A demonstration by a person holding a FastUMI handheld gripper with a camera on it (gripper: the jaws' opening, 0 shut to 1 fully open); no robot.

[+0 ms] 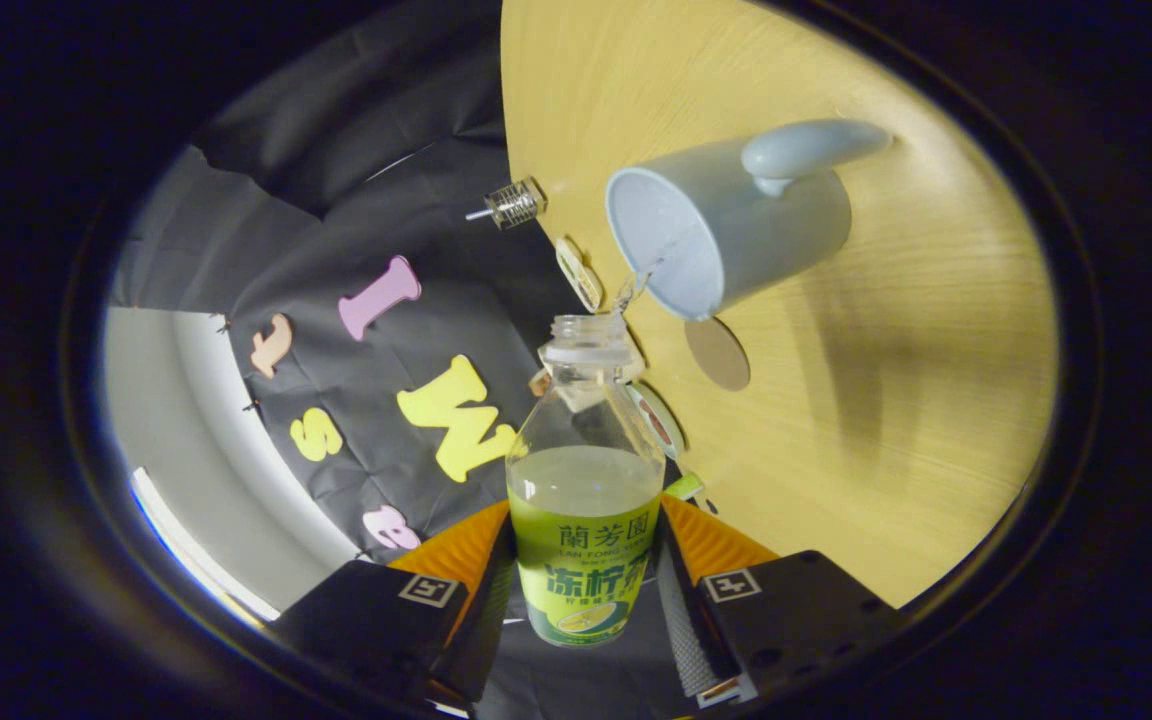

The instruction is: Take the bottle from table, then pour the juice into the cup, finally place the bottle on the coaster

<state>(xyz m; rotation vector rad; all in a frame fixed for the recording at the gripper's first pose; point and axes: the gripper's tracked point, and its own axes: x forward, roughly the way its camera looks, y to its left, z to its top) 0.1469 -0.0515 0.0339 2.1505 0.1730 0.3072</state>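
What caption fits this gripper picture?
Gripper tilts the open bottle, streaming juice into the blue cup near the coaster.

Gripper camera rolled sideways, close behind fingers (496, 590), facing table (936, 430).

- The bottle (584, 490), lower centre of the frame: green and yellow label with Chinese characters "蘭芳園" and, below, small Latin letters "LAN FONG YUEN".
- Larger yellow characters beneath begin "冻柠"; the rest is cut off.
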